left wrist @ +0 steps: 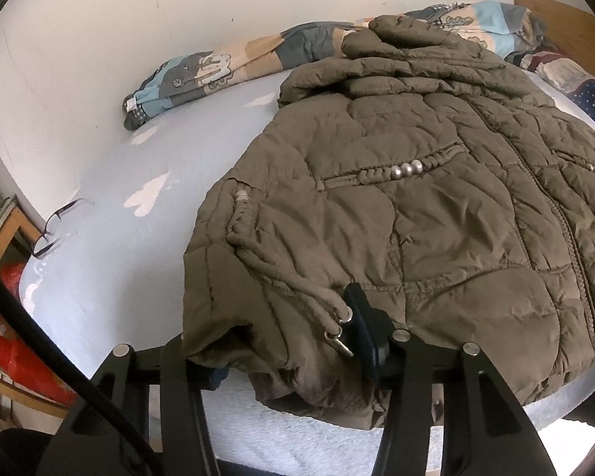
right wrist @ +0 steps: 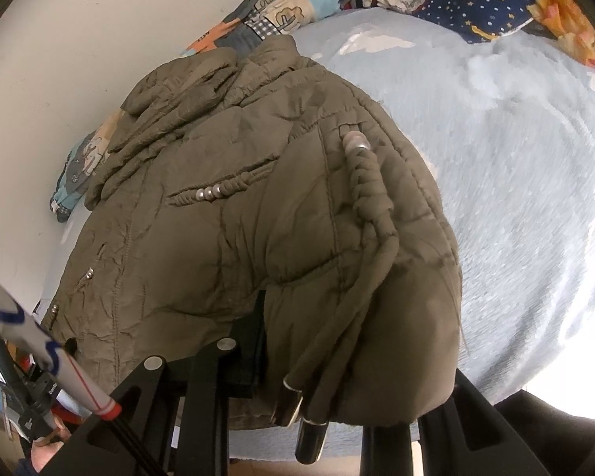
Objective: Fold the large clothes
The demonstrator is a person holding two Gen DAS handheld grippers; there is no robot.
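Observation:
An olive quilted jacket [left wrist: 416,206] lies front up on a pale blue bed sheet [left wrist: 146,246], collar toward the far wall. My left gripper [left wrist: 293,361] is shut on the jacket's left hem corner, with the drawcords [left wrist: 329,313] lying over it. In the right wrist view the same jacket [right wrist: 226,214] fills the middle. My right gripper [right wrist: 337,361] is shut on the right hem corner, where the braided drawcords [right wrist: 373,214] hang down over the bunched fabric.
A patchwork duvet [left wrist: 202,71] lies along the white wall behind the jacket. A star-patterned pillow [right wrist: 472,12] sits at the head of the bed. Eyeglasses [left wrist: 55,226] rest on the sheet's left edge. A wooden shelf with red items [left wrist: 16,341] stands left of the bed.

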